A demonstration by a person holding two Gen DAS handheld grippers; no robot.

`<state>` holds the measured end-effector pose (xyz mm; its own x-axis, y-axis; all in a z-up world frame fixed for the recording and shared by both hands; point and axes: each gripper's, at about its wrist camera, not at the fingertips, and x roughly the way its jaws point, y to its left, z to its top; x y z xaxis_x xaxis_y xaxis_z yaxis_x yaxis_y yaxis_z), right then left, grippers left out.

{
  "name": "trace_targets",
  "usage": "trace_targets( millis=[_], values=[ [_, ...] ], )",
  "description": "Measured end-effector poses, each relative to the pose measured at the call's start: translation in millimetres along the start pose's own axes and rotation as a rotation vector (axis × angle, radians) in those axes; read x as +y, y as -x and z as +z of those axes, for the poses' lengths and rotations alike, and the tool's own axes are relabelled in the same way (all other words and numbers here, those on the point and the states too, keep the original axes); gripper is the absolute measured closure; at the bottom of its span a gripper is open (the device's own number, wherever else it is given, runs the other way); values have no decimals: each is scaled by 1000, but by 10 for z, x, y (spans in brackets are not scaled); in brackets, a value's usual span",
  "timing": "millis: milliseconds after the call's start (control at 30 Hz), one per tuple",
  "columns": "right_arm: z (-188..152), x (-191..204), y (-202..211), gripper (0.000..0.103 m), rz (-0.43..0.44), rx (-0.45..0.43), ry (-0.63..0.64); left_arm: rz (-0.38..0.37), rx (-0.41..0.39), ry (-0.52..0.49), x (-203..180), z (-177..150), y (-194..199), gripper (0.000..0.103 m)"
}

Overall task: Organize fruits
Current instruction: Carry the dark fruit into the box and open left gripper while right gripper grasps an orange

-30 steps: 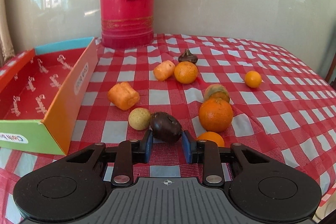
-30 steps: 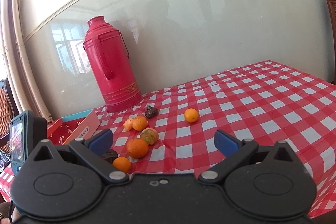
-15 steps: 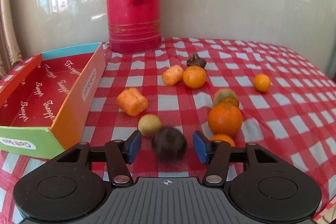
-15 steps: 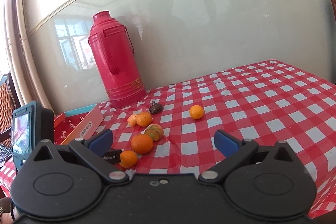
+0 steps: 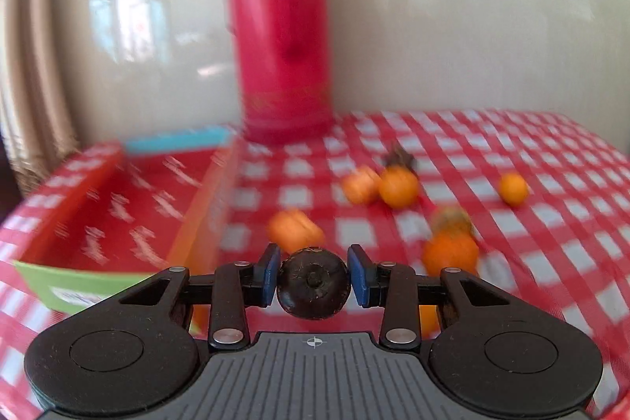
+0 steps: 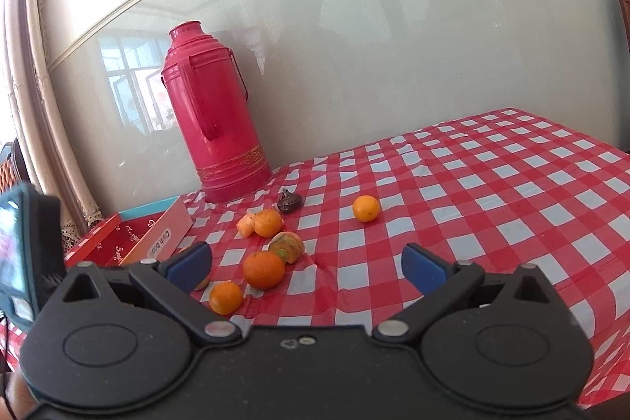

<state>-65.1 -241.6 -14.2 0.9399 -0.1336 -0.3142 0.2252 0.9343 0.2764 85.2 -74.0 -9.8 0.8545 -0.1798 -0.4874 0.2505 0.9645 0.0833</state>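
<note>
Dark brown, round and rough-skinned, the fruit (image 5: 313, 284) sits clamped between the left gripper (image 5: 314, 276) pads, whose jaws have just closed on it. The right gripper (image 6: 307, 262) gapes wide, holding nothing. Red-checked tablecloth (image 6: 492, 184), pale glossy wall (image 6: 393, 46) behind.

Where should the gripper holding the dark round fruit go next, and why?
Probably left, over the open red box. The left gripper is shut on the dark round fruit, the box sits just to its left, and the oranges are still loose on the checked tablecloth.

Red thermos (image 6: 214, 128), scattered oranges (image 6: 263, 269), checkered tablecloth (image 6: 492, 191), fingers (image 6: 189, 262) spread apart
</note>
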Motion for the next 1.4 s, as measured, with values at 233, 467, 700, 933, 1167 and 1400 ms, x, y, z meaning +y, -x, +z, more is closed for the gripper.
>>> trace_targets(
  millis=[233, 467, 700, 933, 1167, 1400],
  values=[
    [-31, 86, -102, 6, 18, 42, 11, 268, 11, 122, 792, 284, -200, 65],
    [-110, 318, -278, 6, 62, 88, 50, 428, 176, 219, 1432, 252, -565, 65],
    [-181, 627, -533, 9, 113, 142, 96, 355, 178, 266, 1537, 156, -479, 38],
    [-213, 886, -800, 23, 103, 197, 168, 342, 69, 265, 1640, 158, -5, 14],
    [-266, 877, -1081, 47, 30, 258, 168, 382, 51, 313, 1935, -131, 471, 11],
    [-329, 873, -1167, 78, 11, 284, 174, 406, 56, 433, 2243, -343, 586, 9]
  ],
)
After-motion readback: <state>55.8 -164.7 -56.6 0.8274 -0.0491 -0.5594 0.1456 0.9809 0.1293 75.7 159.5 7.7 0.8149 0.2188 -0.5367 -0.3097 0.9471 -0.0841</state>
